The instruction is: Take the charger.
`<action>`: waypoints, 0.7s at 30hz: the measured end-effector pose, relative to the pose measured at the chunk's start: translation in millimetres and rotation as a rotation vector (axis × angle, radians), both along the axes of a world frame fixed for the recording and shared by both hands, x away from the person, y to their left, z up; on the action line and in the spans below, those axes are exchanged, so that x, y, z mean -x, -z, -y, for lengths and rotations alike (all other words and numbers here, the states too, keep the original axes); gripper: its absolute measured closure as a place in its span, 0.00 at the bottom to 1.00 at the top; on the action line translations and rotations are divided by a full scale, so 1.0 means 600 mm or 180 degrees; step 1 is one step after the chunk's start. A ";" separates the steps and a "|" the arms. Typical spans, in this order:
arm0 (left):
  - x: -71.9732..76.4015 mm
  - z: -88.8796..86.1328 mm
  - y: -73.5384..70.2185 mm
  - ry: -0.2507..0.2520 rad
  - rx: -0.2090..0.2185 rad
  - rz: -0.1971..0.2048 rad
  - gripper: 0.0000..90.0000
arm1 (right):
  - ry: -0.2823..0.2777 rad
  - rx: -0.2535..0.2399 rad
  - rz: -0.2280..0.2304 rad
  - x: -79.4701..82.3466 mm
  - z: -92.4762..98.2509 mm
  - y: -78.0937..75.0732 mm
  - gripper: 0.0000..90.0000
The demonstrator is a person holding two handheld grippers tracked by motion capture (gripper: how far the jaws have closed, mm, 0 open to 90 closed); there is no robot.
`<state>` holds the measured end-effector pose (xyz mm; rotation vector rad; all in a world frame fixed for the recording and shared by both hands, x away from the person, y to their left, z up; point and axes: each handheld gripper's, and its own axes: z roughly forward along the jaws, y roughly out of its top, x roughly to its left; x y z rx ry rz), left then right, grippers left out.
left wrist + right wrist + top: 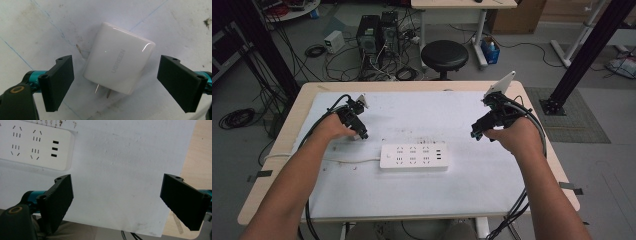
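Observation:
A white UGREEN plug charger (118, 65) lies flat on the white sheet, its two prongs pointing toward the camera. My left gripper (115, 85) is open, one jaw on each side of the charger, neither touching it. In the high view the left gripper (358, 131) points down at the sheet's left side, just left of a white power strip (413, 156). My right gripper (477, 132) hovers right of the strip. In its own view the right gripper (117, 202) stands open over bare sheet, with the power strip (35, 145) at upper left.
The strip's cable (347, 161) runs left across the sheet. The white sheet (412, 190) covers most of the wooden table (562, 170). A black stool (444, 55) and computer towers (377, 32) stand on the floor beyond the far edge.

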<state>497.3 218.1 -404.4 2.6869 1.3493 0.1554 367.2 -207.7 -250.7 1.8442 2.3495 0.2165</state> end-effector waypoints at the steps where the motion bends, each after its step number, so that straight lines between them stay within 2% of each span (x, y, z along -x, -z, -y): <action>1: -0.001 -0.001 0.001 -0.0012 0.0001 -0.0013 0.15 | 0.0003 -0.0008 0.0002 0.000 0.001 0.000 0.12; 9: -0.007 -0.001 0.007 0.0014 -0.0018 0.0014 0.16 | 0.0000 -0.0027 -0.0005 -0.001 0.002 0.000 0.12; 12: -0.009 0.001 0.010 0.0027 -0.0003 -0.0023 0.21 | 0.0032 -0.0024 -0.0025 -0.003 0.003 0.002 0.12; 14: -0.011 -0.001 0.011 0.0057 -0.0041 -0.0054 0.22 | 0.0026 -0.0026 -0.0028 -0.003 0.003 0.003 0.12; 16: -0.010 0.000 0.014 0.0017 -0.0011 -0.0042 0.25 | 0.0033 -0.0028 -0.0028 -0.003 0.003 0.003 0.12; 19: -0.011 0.000 0.013 0.0065 0.0008 -0.0054 0.29 | 0.0025 -0.0021 -0.0027 -0.004 0.004 0.004 0.12; 21: -0.010 0.003 0.014 0.0041 0.0017 -0.0046 0.31 | 0.0041 -0.0013 -0.0037 -0.005 0.003 0.004 0.12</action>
